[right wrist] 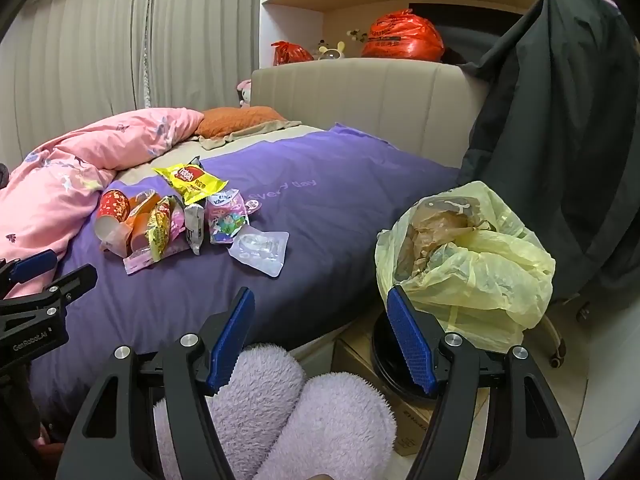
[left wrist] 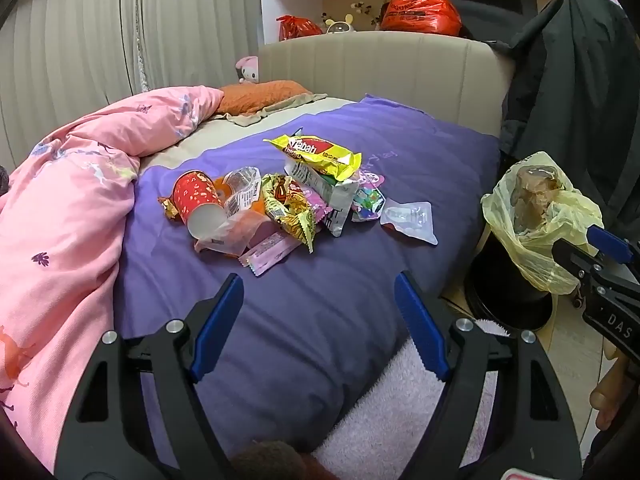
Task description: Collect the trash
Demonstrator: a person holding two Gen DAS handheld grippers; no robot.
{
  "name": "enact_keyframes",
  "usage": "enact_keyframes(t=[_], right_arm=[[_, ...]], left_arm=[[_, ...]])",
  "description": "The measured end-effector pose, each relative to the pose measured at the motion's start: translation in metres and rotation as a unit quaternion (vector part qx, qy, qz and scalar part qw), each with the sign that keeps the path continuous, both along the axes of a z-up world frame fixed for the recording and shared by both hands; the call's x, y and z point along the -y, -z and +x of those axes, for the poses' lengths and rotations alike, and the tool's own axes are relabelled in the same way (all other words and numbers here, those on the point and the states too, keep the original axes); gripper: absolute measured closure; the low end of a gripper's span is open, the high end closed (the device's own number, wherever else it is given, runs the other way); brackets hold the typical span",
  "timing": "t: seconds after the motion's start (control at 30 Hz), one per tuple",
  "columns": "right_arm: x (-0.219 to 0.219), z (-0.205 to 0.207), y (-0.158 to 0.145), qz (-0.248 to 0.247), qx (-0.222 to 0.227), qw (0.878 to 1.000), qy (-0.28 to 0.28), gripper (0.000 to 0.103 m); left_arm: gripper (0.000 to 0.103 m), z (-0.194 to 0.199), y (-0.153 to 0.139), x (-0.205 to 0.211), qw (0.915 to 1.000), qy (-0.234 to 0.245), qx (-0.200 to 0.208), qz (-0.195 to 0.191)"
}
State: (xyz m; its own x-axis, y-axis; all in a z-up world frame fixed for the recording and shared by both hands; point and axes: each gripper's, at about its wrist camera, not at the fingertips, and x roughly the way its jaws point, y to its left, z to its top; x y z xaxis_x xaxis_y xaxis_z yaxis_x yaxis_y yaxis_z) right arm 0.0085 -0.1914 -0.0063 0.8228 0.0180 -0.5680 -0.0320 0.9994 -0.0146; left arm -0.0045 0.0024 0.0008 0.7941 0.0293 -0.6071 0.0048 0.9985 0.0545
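Observation:
A heap of trash lies on the purple blanket (left wrist: 320, 280): a red paper cup (left wrist: 198, 202) on its side, a yellow wafer wrapper (left wrist: 318, 154), a yellow snack bag (left wrist: 288, 210), a pink wrapper (left wrist: 270, 254) and a clear plastic blister (left wrist: 410, 216). The heap also shows in the right wrist view, with the cup (right wrist: 114, 210) and the blister (right wrist: 262, 252). A black bin with a yellow bag (left wrist: 540, 216) (right wrist: 468, 260) stands beside the bed. My left gripper (left wrist: 320, 320) is open, short of the heap. My right gripper (right wrist: 320, 336) is open and empty, next to the bin.
A pink duvet (left wrist: 72, 220) is bunched on the left of the bed. A beige headboard (left wrist: 380, 76) is behind. A dark jacket (right wrist: 560, 120) hangs on a chair at right. Fluffy lilac slippers (right wrist: 280, 412) and a cardboard box (right wrist: 412, 420) are on the floor.

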Motion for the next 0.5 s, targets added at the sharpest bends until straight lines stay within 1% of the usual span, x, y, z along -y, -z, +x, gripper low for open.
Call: enact_keyframes(t=[0.5], right_arm=[[-0.0016,-0.0005,-0.0005,-0.004,0.001,1.0,-0.003,0.038]], left_arm=[[0.029,0.0006,0.0003,-0.001,1.0,-0.003,-0.001,-0.001]])
